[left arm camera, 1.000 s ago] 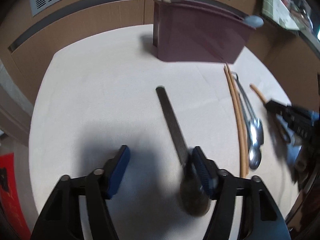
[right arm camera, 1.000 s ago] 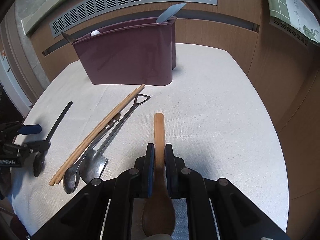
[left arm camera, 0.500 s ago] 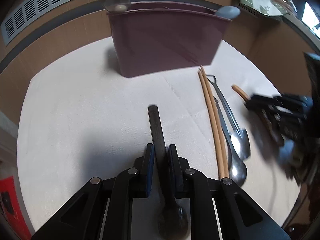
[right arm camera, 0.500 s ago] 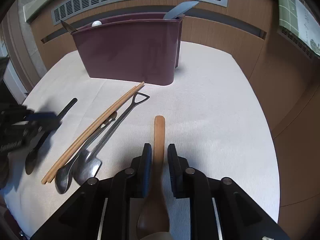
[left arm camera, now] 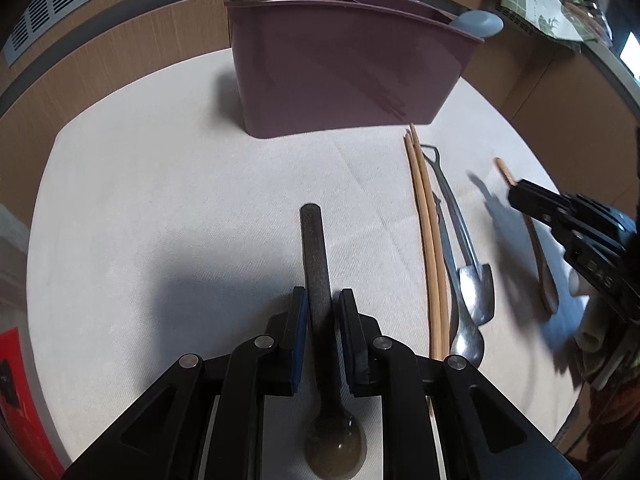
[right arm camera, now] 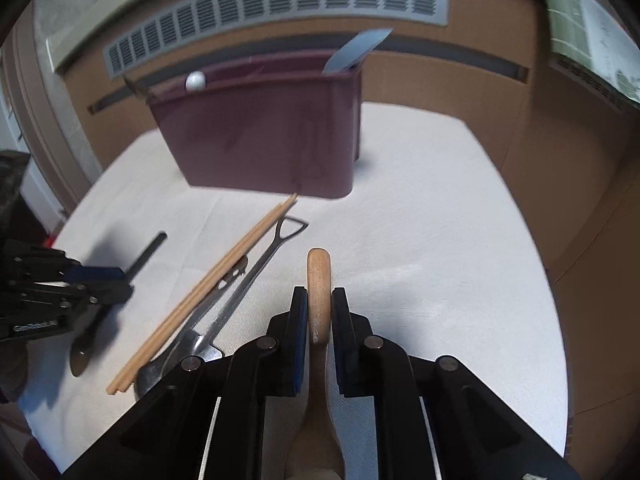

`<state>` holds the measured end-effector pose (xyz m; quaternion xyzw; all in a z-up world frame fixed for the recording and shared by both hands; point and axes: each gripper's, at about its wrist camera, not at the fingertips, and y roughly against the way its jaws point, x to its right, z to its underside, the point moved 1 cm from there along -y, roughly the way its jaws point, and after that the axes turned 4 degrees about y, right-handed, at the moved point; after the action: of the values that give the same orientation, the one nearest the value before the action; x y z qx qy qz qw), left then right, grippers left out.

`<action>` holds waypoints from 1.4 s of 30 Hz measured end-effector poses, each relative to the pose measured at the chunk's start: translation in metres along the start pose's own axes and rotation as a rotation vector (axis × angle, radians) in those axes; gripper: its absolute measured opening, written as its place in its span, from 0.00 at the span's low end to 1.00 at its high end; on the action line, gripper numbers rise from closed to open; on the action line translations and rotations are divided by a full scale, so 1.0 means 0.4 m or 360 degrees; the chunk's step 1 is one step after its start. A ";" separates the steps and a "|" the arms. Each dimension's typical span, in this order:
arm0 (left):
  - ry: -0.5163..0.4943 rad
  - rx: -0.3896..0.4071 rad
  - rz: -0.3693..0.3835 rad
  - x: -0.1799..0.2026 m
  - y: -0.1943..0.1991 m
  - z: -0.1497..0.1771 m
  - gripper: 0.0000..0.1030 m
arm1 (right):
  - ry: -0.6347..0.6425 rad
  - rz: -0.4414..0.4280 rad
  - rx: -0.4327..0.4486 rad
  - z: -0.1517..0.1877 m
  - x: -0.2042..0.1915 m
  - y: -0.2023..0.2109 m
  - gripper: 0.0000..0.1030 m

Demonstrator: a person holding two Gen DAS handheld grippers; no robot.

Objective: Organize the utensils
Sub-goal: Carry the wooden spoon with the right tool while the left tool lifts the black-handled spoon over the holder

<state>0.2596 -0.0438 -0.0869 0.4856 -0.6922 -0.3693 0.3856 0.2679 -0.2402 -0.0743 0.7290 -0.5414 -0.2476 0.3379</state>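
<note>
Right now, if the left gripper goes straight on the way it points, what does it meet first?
Probably the white tablecloth. The left gripper, shut on the dark spoon, points steeply down, and ahead of the handle tip the cloth lies bare. The maroon utensil holder stands farther on; depth is unclear.

Wooden spoon (right arm camera: 319,280) — between right jaws

Both tools are tipped steeply down toward the desk. Left tool (left arm camera: 323,304) has its blue pads clamped on a dark spoon handle (left arm camera: 316,256). Right tool (right arm camera: 319,304) has just closed in and pinches a wooden spoon handle (right arm camera: 319,276), its pads pressing both sides.
</note>
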 end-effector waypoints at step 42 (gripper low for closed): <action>0.0164 0.0330 0.0086 -0.043 0.094 0.023 0.39 | -0.0099 0.0037 0.0393 -0.064 0.020 0.212 0.11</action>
<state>0.2407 -0.0165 -0.0607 0.5223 -0.7187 -0.2598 0.3783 0.2361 -0.2581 0.0069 0.7508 -0.5863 -0.1977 0.2313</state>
